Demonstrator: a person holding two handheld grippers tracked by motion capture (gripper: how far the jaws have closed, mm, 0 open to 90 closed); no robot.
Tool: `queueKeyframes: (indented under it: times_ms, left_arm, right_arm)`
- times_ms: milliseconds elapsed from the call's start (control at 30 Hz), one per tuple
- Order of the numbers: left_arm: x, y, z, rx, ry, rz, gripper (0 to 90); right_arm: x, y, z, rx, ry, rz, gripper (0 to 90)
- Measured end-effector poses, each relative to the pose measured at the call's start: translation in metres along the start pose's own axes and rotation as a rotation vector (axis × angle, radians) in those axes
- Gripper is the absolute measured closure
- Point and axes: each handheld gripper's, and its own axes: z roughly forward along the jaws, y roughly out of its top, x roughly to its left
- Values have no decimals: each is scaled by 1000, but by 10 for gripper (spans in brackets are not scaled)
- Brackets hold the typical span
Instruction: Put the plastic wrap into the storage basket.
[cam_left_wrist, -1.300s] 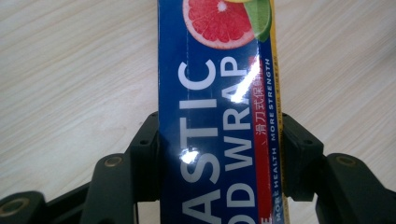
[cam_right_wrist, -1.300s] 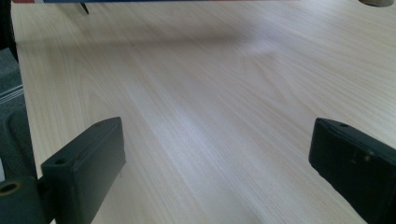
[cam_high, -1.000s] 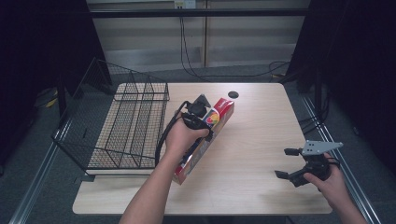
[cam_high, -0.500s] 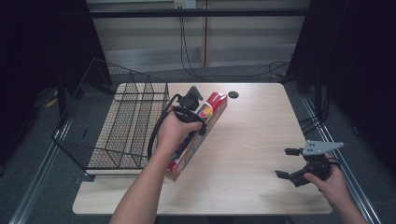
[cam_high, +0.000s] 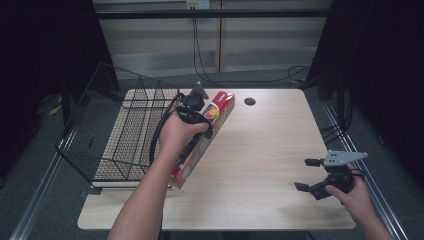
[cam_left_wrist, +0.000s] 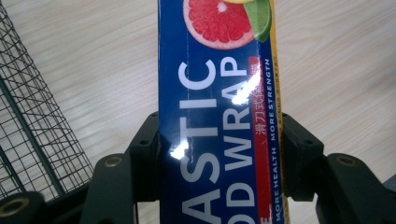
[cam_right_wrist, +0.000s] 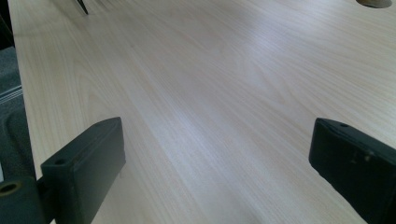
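- Black jaws of the left gripper (cam_left_wrist: 219, 154) press against both long sides of a plastic wrap box (cam_left_wrist: 217, 116), clamping it.
- Blue with white lettering and a cut grapefruit picture, the box has a red end; in the high view it slants over the wooden table (cam_high: 270, 150), just beside the wire basket (cam_high: 125, 135).
- At the table's right edge, the right gripper (cam_high: 309, 174) hovers with jaws spread wide and nothing between them.
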Motion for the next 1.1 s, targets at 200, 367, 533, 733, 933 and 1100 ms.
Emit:
queueKeyframes:
  times_ms: [200,367,533,733,933,1100]
  left_arm:
    - [4,2,-7,-13,4,-16,437]
    - [5,2,-15,-28,7,-29,436]
    - [10,1,-25,-26,13,-41,436]
    - [17,0,-37,-37,28,-63,437]
    - [24,-1,-46,-39,40,-74,436]
    - [29,-2,-54,-41,49,-89,436]
  right_arm:
    - [1,0,1,3,1,-4,32]
    - [1,0,0,2,-2,-2,32]
    - [1,-1,0,2,-5,-3,32]
    - [1,0,0,3,-4,-2,31]
    - [2,0,1,-4,-2,-8,32]
    - [2,0,1,0,1,-7,32]
